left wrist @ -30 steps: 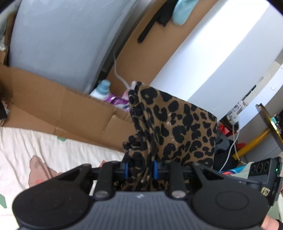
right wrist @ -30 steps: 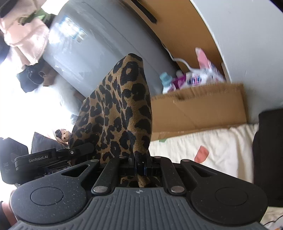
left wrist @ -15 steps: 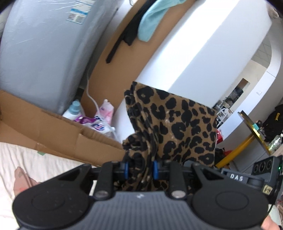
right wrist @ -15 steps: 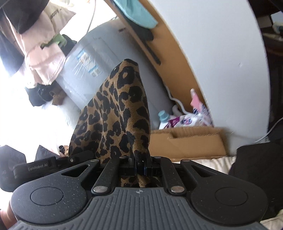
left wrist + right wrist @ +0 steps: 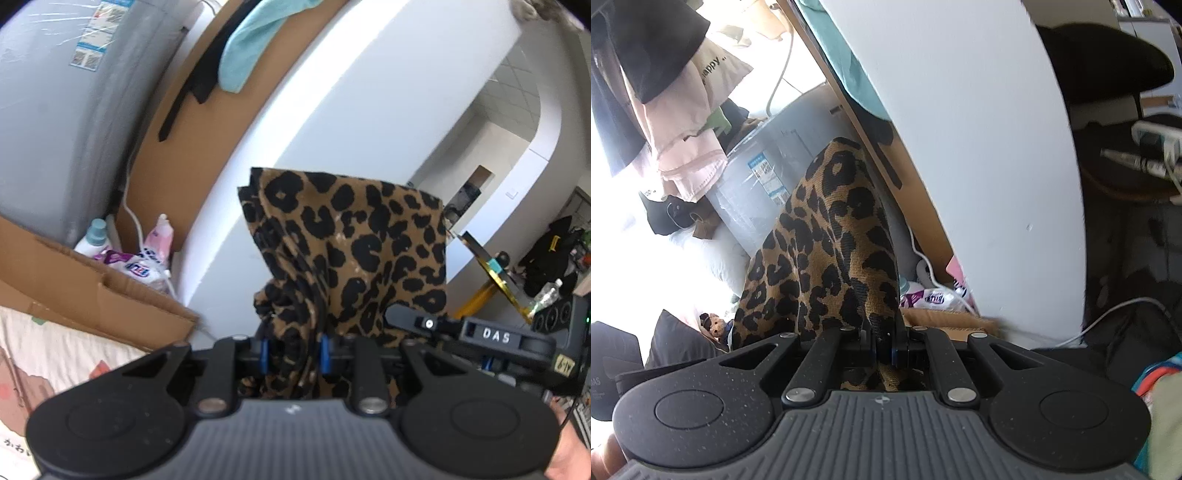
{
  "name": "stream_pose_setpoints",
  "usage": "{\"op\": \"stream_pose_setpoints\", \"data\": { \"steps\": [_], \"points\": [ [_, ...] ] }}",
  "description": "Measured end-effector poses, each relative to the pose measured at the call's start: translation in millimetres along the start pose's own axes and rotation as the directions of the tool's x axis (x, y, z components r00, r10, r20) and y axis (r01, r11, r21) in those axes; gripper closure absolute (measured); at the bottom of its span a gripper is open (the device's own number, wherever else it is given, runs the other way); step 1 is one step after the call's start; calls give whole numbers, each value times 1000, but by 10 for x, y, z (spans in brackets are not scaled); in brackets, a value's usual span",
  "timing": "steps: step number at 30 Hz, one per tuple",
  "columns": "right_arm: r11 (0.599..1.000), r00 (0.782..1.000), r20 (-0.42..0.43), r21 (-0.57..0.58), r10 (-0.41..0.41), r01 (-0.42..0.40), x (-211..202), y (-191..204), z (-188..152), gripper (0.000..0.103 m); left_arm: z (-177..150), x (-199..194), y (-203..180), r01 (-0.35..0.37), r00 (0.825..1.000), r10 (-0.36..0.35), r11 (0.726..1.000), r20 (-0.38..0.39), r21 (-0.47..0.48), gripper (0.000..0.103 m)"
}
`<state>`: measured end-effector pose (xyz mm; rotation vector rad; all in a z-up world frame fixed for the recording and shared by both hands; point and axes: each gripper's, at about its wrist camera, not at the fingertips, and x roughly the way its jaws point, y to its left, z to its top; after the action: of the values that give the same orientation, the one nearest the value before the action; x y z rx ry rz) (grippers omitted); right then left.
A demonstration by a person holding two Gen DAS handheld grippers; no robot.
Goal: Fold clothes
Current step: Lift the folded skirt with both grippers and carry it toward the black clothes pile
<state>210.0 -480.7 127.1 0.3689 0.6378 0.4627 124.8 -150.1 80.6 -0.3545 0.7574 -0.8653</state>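
A leopard-print garment [image 5: 354, 251] is held up in the air between both grippers. My left gripper [image 5: 293, 354] is shut on a bunched fold of it, the cloth standing up above the blue pads. In the right wrist view the same leopard-print garment [image 5: 827, 251] rises from my right gripper [image 5: 884, 350], whose jaws are pressed together on a thin edge of it. The right gripper's body [image 5: 491, 336] shows just to the right of the cloth in the left wrist view. The garment's lower part is hidden behind the gripper bodies.
A cream patterned bed sheet [image 5: 55, 354] lies low left, bordered by a cardboard box flap [image 5: 96, 291] with bottles and packets [image 5: 144, 254]. A white curved wall [image 5: 351, 110] and a cardboard panel draped with a teal cloth [image 5: 247, 55] stand behind. A gold-legged side table [image 5: 487, 273] is right.
Both grippers have lifted and tilted upward with the garment still clamped; the bed and box have dropped lower in view and more wall and hanging clothes show.
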Motion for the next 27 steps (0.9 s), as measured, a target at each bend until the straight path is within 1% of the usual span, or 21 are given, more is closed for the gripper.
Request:
{"op": "stream_pose_setpoints", "data": {
  "steps": [5, 8, 14, 18, 24, 27],
  "points": [
    [1000, 1000, 22, -23, -21, 22, -294, -57, 145, 98, -43, 7, -231, 15, 1000, -15, 1000, -7, 21, 77],
    [999, 999, 32, -15, -32, 33, -441, -164, 139, 98, -92, 34, -321, 16, 1000, -15, 998, -27, 55, 77],
    [999, 999, 30, 21, -36, 36, -649, -479, -102, 98, -288, 199, -318, 22, 997, -14, 995, -80, 95, 77],
    [998, 999, 24, 32, -46, 45, -708, -672, -297, 98, -440, 330, -228, 36, 994, -25, 994, -109, 105, 78],
    [995, 995, 16, 4, -99, 99, -652, -835, -537, 98, -730, 548, -55, 69, 989, -56, 993, -133, 99, 78],
    [994, 994, 9, 22, -106, 106, -553, -987, -674, 98, -872, 655, 49, 86, 987, -72, 992, -145, 91, 78]
  ]
}}
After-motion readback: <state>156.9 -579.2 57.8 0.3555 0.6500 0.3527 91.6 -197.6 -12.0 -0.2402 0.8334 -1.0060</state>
